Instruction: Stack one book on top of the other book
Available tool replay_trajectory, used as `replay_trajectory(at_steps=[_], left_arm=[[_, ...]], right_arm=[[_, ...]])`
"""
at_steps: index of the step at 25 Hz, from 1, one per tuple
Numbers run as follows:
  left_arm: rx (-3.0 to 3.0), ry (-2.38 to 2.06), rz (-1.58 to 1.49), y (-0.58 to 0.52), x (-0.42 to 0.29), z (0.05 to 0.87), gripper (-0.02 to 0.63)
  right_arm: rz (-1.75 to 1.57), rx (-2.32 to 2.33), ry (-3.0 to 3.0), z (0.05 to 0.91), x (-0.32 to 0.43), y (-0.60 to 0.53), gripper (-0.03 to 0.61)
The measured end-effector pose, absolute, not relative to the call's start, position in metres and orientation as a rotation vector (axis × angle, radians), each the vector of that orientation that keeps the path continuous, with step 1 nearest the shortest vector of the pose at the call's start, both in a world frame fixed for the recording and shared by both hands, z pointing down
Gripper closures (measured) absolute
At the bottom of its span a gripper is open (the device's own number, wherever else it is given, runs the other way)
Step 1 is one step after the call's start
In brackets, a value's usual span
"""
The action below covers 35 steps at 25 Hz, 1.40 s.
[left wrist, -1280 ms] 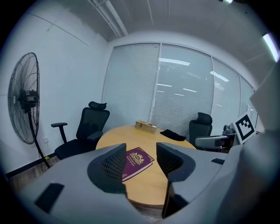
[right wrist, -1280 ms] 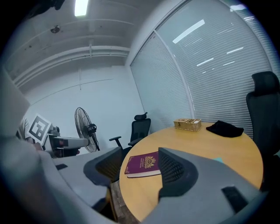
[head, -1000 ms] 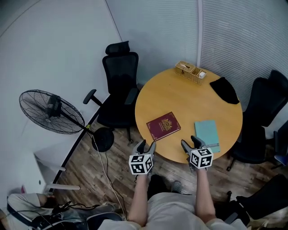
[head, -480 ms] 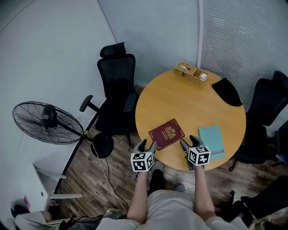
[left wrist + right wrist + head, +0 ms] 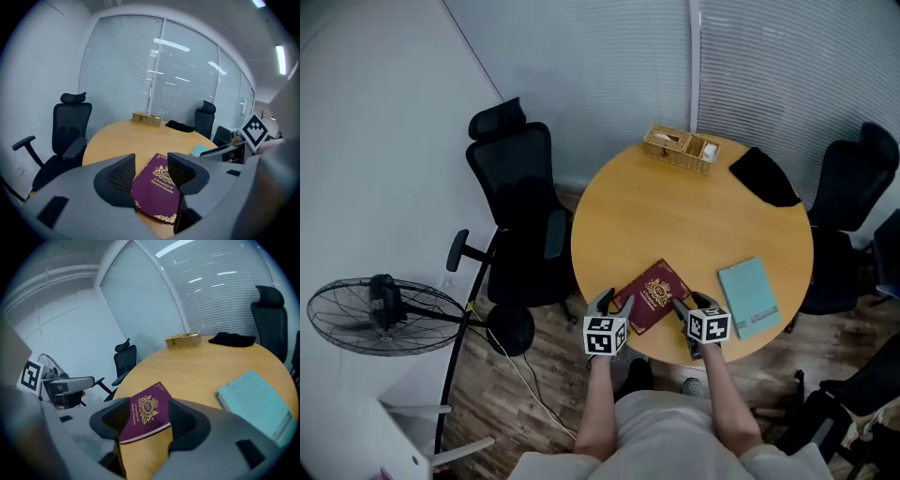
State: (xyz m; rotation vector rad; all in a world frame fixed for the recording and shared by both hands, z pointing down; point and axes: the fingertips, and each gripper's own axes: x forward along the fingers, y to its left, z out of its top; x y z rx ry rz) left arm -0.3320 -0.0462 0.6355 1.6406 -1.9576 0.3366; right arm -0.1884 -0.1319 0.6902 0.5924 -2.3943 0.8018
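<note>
A fan [image 5: 384,314] stands on the floor at far left, with a black chair [image 5: 520,216] at the round surface's [image 5: 675,220] 9 o'clock. The left gripper [image 5: 610,302] hangs at the 7 o'clock rim, jaws apart and holding nothing. Just beyond it the maroon book [image 5: 652,295] lies flat near that rim, skewed, and shows between both grippers' jaws. The right gripper [image 5: 691,304] hovers at 6 o'clock, jaws likewise spread and empty. The teal book [image 5: 748,297] lies at 4 o'clock, apart from the maroon one. A basket [image 5: 680,150] sits at 12, a black cloth [image 5: 762,176] at 2.
</note>
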Motion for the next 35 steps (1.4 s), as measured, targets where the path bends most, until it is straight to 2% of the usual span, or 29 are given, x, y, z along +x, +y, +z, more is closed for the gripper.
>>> replay_trajectory(at_steps=[21, 35], left_arm=[[1.871, -1.432, 0.675, -0.095, -0.34, 0.753, 0.383], [1.901, -1.165, 0.669, -0.119, -0.34, 0.788, 0.383]], right_arm=[[1.356, 0.978, -2.139, 0.771, -0.183, -0.09, 0.321], [1.611, 1.017, -2.083, 0.795, -0.217, -0.063, 0.327]])
